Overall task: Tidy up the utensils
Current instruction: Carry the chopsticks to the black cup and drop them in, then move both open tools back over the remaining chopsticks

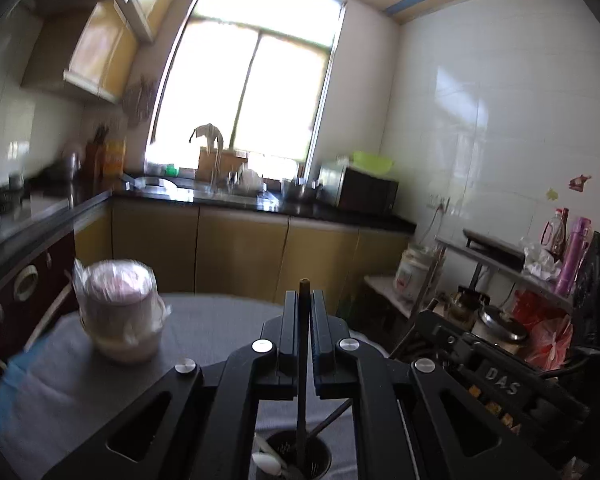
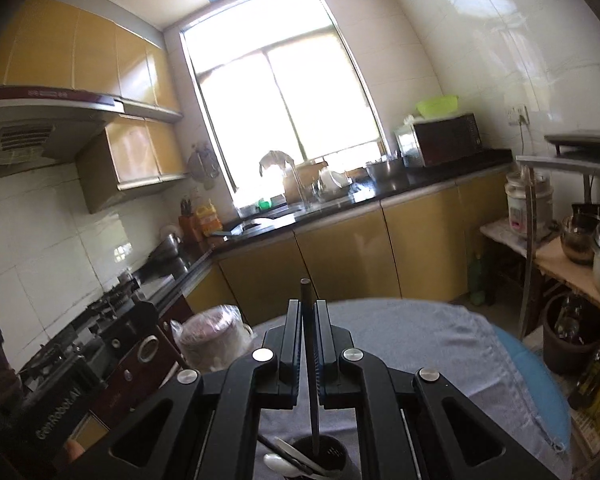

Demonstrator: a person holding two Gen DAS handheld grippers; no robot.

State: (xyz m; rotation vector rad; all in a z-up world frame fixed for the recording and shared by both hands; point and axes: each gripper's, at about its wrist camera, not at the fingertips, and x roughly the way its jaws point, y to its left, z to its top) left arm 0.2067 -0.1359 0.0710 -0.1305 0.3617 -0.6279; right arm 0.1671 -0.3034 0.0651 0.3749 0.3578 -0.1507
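My left gripper (image 1: 304, 296) is shut on a dark chopstick (image 1: 302, 412) that stands upright between its jaws. The stick's lower end reaches into a black utensil holder (image 1: 320, 460), which also holds a white spoon (image 1: 266, 462) and another slanted stick. My right gripper (image 2: 309, 306) is likewise shut on a dark chopstick (image 2: 314, 420), whose lower end hangs at the mouth of the same holder (image 2: 332, 460) beside metal spoons (image 2: 288, 462). The holder stands on a round table with a grey cloth (image 2: 420, 344). Each view shows the other gripper's body at its side.
A plastic-wrapped stack of bowls (image 1: 120, 312) sits on the table's left part. Beyond the table run yellow cabinets under a black counter (image 1: 260, 204) with a sink and microwave (image 2: 440, 140). A stove (image 2: 100, 308) is left; a cluttered shelf (image 1: 540, 264) stands right.
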